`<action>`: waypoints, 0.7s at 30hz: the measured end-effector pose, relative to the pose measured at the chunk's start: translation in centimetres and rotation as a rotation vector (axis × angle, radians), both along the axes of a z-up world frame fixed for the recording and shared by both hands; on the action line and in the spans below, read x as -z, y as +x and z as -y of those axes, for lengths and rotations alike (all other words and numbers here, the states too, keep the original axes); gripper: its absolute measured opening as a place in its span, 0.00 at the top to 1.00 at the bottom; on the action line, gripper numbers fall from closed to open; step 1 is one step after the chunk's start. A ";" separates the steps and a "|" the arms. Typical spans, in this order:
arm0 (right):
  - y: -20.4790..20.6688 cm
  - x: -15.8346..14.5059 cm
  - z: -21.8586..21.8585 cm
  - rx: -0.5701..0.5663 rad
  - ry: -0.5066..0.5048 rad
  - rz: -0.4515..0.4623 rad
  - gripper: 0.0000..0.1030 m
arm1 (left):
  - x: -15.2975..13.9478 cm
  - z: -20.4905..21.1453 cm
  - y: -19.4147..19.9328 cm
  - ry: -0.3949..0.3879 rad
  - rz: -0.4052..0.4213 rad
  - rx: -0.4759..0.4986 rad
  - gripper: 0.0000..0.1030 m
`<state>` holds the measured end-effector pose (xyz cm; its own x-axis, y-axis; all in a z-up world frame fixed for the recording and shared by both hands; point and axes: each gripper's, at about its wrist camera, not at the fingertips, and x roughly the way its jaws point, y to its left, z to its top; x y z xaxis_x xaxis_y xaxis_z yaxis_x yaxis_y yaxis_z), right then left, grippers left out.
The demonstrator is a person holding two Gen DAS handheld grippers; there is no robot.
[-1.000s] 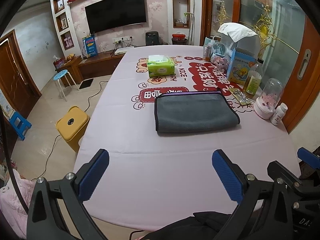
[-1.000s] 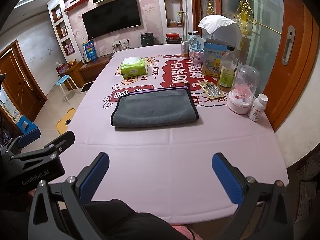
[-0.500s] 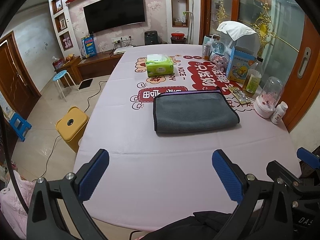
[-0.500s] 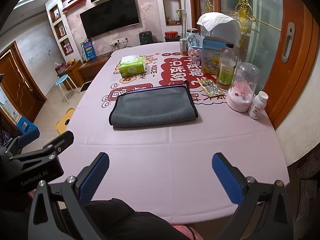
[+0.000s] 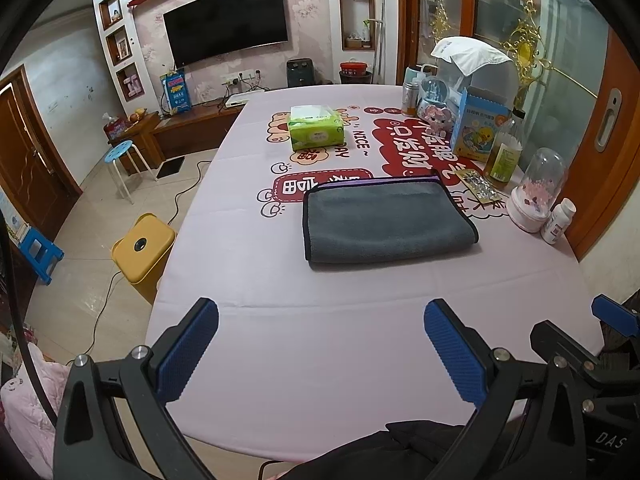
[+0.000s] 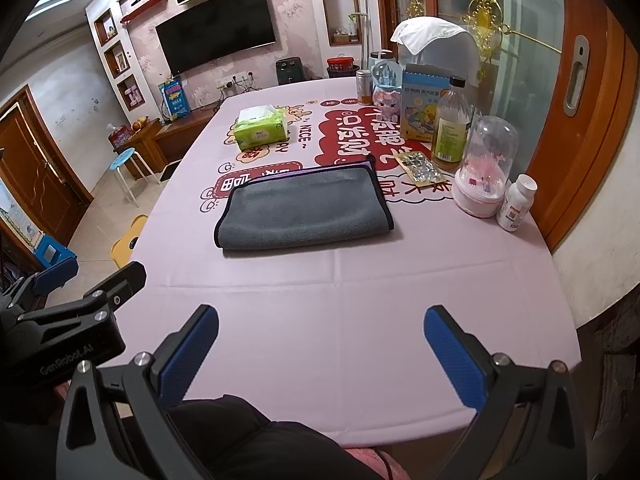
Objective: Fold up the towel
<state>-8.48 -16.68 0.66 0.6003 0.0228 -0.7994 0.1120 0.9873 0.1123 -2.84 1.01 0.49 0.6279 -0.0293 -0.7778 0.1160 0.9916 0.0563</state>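
A living room with a black television (image 5: 226, 20) on a pink patterned wall lies behind a long table (image 5: 320, 340) under a pale pink cloth printed with red cartoon panels, Chinese characters and the words "NICE~" and part of "DAY"; the grey towel (image 5: 386, 220), folded into a rectangle with a dark hem and a strip of purple along its far edge, lies flat near the middle of the table; beyond the towel sits a green tissue pack (image 5: 316, 131); to the towel's right stand a bottle with a green label (image 5: 503, 152), a blister pack of pills (image 5: 478, 190), a clear dome over pink flowers (image 5: 538, 190) and a small white pill bottle (image 5: 558, 220); behind these is a blue carton with a yellow duck (image 5: 482, 128); the left hand-held gripper (image 5: 320, 344) hovers over the table's near edge, well short of the towel, blue pads spread wide with nothing between them; the right hand-held gripper (image 6: 320, 348) is likewise spread wide and empty, well short of the towel; the left unit's body, seen from the right wrist, reads "GenRobot.AI"
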 end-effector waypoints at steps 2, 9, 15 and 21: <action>0.1 0.0 0.1 0.000 0.001 -0.001 0.00 | 0.0 0.0 0.0 0.001 0.000 -0.001 0.01; 0.2 0.0 0.1 0.001 0.002 -0.003 0.00 | 0.0 0.2 0.0 0.002 -0.003 0.001 0.01; 0.2 0.3 0.4 0.003 0.004 -0.007 0.00 | 0.3 0.4 0.0 0.004 -0.004 0.004 0.01; 0.1 0.3 0.6 0.003 0.004 -0.009 0.00 | 0.3 0.5 0.0 0.004 -0.005 0.005 0.01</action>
<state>-8.34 -17.23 0.31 0.5935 0.0243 -0.8045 0.1161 0.9865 0.1155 -2.88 0.54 0.22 0.6240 -0.0292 -0.7809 0.1214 0.9908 0.0600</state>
